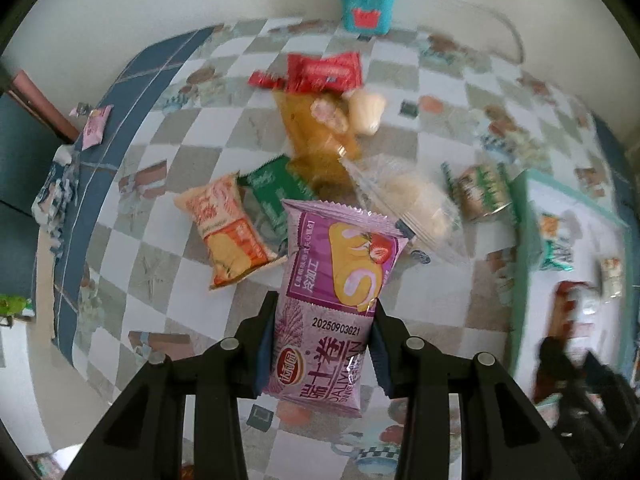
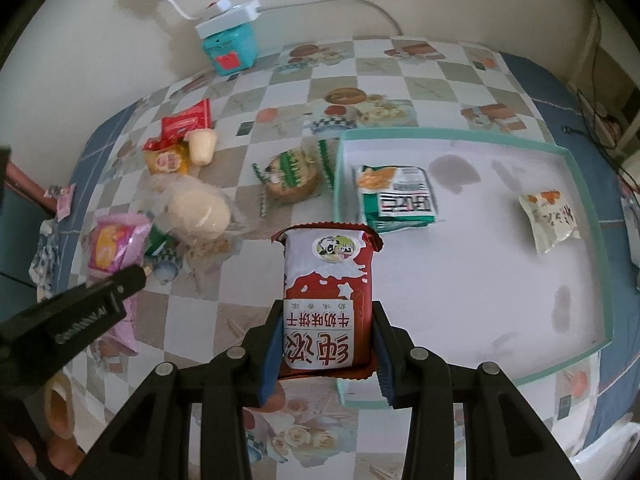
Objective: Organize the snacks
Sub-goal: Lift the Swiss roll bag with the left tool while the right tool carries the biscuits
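Note:
My left gripper (image 1: 324,316) is shut on a purple Swiss-roll packet (image 1: 336,280) and holds it above the checkered tablecloth. It also shows in the right wrist view (image 2: 112,246). My right gripper (image 2: 326,320) is shut on a red and white milk biscuit packet (image 2: 326,292), held over the left edge of the teal-rimmed white tray (image 2: 480,280). The tray holds a green and white packet (image 2: 396,200) and a small cream packet (image 2: 550,216). Loose snacks lie in a pile on the table (image 1: 320,128).
An orange packet (image 1: 226,232), a green packet (image 1: 272,196), red packets (image 1: 324,72) and clear-wrapped buns (image 1: 408,204) lie on the table. A green-striped packet (image 2: 294,176) sits left of the tray. A teal box (image 2: 230,46) with a power strip stands by the wall.

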`<state>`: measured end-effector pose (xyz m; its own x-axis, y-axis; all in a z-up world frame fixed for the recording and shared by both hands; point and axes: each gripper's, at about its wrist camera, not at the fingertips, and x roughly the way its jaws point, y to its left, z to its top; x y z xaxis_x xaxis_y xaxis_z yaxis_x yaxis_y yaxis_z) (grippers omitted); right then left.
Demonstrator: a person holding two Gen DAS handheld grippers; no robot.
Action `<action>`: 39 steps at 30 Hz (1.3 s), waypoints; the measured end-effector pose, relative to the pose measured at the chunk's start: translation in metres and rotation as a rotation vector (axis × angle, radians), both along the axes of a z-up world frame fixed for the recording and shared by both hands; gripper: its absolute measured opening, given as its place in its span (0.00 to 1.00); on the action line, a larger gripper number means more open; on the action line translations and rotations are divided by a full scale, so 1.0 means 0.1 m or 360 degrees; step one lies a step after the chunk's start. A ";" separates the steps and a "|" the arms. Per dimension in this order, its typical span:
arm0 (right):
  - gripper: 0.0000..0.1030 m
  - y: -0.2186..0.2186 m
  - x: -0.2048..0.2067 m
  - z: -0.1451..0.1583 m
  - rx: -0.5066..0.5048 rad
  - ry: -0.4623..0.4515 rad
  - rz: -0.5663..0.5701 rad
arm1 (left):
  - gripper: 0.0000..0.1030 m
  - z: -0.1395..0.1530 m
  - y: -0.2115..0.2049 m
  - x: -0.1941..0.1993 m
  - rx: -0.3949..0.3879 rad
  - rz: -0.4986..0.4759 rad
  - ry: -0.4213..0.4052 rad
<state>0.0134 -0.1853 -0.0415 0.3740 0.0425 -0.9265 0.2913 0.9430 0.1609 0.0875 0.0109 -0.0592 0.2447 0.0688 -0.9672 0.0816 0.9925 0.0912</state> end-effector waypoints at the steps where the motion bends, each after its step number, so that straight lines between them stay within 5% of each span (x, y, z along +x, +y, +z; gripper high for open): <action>1: 0.41 -0.02 0.00 0.00 0.0003 -0.0001 -0.0005 | 0.41 -0.03 0.01 0.01 0.0010 0.0008 0.0013; 14: 0.41 -0.10 0.02 0.00 0.0031 0.0004 -0.0034 | 0.41 -0.53 0.15 0.10 0.0090 0.0122 0.0233; 19: 0.41 -0.06 0.03 -0.01 0.0012 0.0013 -0.0024 | 0.41 -0.62 0.27 0.10 0.0023 0.0230 0.0275; 30: 0.41 -0.08 0.03 0.01 -0.0003 0.0007 -0.0041 | 0.41 -0.22 0.40 0.03 0.0058 0.0345 0.0049; 39: 0.41 -0.36 -0.01 -0.02 -0.0041 0.0033 -0.0169 | 0.41 0.17 -0.18 -0.06 -0.0023 0.0069 -0.0109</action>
<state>0.0119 -0.2213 -0.0433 0.3558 -0.0204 -0.9343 0.3927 0.9105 0.1297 0.0817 -0.0074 -0.0425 0.3075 0.0669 -0.9492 0.0323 0.9962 0.0807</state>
